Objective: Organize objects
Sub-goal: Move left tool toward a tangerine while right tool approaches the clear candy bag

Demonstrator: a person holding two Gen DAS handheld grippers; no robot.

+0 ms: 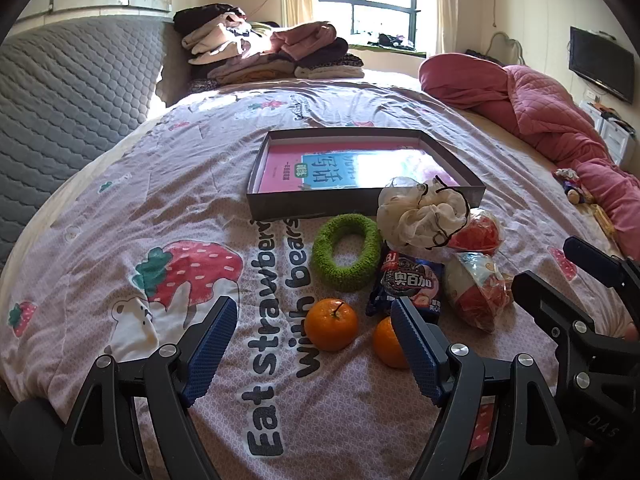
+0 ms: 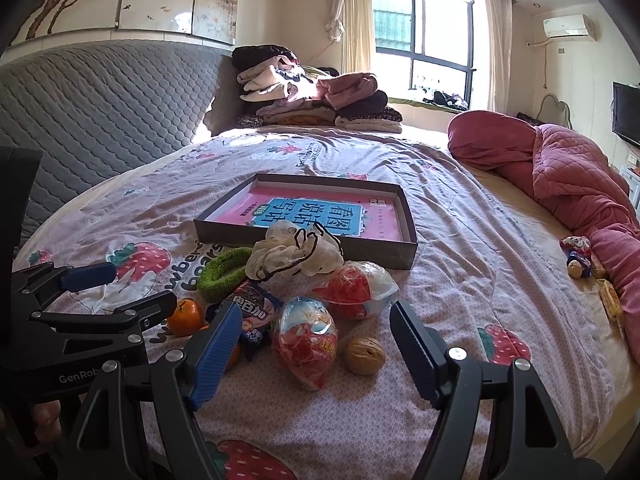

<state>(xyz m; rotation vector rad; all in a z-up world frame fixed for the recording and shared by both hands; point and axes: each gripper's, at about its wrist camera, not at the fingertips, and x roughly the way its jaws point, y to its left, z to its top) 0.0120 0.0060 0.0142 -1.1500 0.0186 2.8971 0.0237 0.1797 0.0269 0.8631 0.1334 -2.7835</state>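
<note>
Shallow box (image 1: 362, 201) — pink-and-blue book (image 1: 340, 168) flat inside

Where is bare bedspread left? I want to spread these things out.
Free: the quilt left of the fuzzy green ring, around the strawberry print, and right of the shallow grey box toward the pink quilted blanket. Crowded: before the box, around the oranges.

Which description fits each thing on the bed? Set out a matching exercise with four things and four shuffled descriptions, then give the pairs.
Things:
1. book
2. walnut
3. green ring
4. snack packet

Descriptions:
A. fuzzy, lying flat on the sheet
B. inside the shallow box
C. dark blue wrapper
D. brown, between the right hand-held gripper fingers' line of view

Pairs: 1-B, 2-D, 3-A, 4-C
</note>
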